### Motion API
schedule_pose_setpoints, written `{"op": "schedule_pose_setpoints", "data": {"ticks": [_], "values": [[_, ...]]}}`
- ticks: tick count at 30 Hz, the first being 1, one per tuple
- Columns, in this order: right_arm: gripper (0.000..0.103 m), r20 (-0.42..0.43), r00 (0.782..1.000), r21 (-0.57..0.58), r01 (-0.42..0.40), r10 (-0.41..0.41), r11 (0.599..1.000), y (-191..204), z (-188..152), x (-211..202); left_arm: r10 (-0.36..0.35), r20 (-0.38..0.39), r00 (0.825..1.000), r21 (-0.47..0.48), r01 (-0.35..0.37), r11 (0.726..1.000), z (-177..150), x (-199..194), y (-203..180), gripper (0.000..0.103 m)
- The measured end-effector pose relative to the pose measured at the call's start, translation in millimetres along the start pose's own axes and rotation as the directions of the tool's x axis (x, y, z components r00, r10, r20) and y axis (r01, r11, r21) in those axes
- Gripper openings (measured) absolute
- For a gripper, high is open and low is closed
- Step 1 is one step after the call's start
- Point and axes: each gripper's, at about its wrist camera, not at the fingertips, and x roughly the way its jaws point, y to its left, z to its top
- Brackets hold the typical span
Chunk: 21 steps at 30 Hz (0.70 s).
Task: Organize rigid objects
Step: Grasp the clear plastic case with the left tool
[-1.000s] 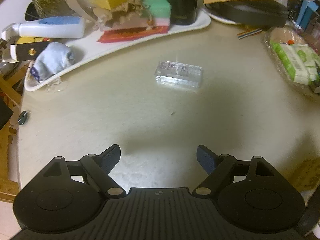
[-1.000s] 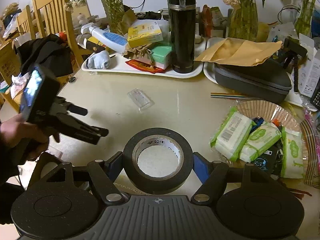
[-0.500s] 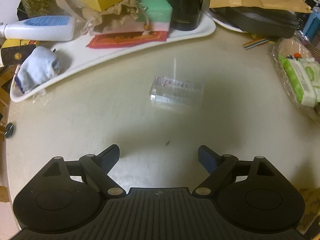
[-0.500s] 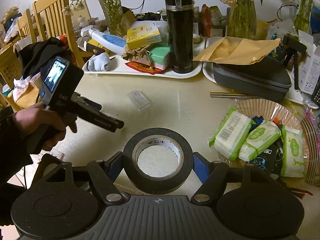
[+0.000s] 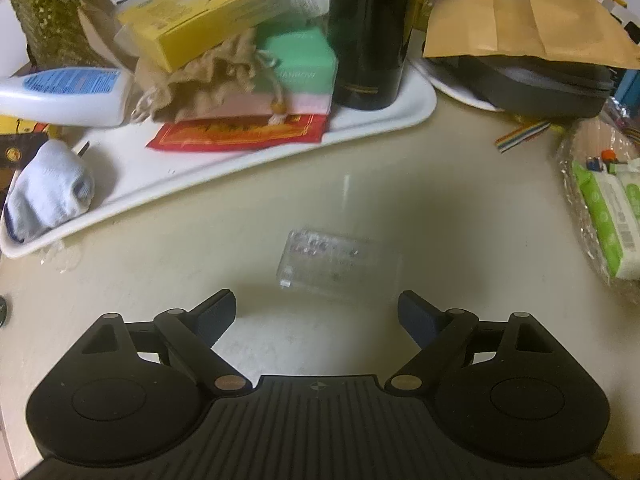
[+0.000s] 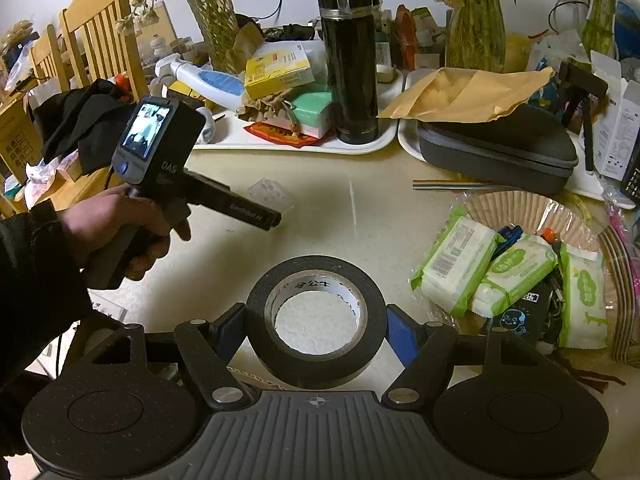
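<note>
L gripper [image 5: 316, 312] is wide open w/ nothing in it, just short of the clear plastic box [image 5: 334, 266] lying flat on the table [image 5: 460, 208], and R gripper [image 6: 316, 330] clamps the black tape roll [image 6: 316, 320]; risk: see-through, low box may skid or slip off the pads if closed off-centre.

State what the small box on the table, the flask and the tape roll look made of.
Box: clear hard plastic, glossy; the table shows through it. Flask: probably metal with glossy black coating; sharp highlights, a silver band near the cap. Tape roll: matte black tape, likely vinyl, on a printed white core.
</note>
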Motion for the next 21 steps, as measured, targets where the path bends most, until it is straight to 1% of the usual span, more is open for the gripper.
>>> {"op": "schedule_pose_setpoints", "data": {"ticks": [8,10,11,13,16,21], "values": [[0.075,0.0,1.0,-0.003,-0.004,0.004,1.0,1.6,0.9,0.9,-0.007,0.057,0.998,0.016,0.006,1.0,-1.2,0.5,-1.6,0.088],[0.075,-0.002,1.0,-0.004,-0.002,0.002,1.0,2.4,0.7,1.2,-0.008,0.087,0.996,0.024,0.006,1.0,-2.5,-3.7,-3.1,0.067],[0.075,-0.004,1.0,-0.004,-0.001,0.001,1.0,2.4,0.8,1.3,0.004,0.08,0.997,0.029,-0.006,1.0,-1.5,-5.3,-4.0,0.067],[0.075,-0.005,1.0,-0.003,0.004,-0.004,1.0,2.2,0.9,2.1,0.003,0.064,0.998,0.012,-0.004,1.0,-1.0,-9.2,-2.6,0.067],[0.075,-0.005,1.0,0.001,0.011,-0.011,1.0,3.2,1.4,2.9,-0.018,0.093,0.995,-0.003,0.019,1.0,-2.0,-23.2,-1.7,0.067],[0.075,-0.007,1.0,0.0,0.027,-0.027,1.0,6.7,1.6,5.1,-0.032,0.139,0.99,0.018,0.029,0.999,-6.9,-53.7,-9.3,0.067]]}}
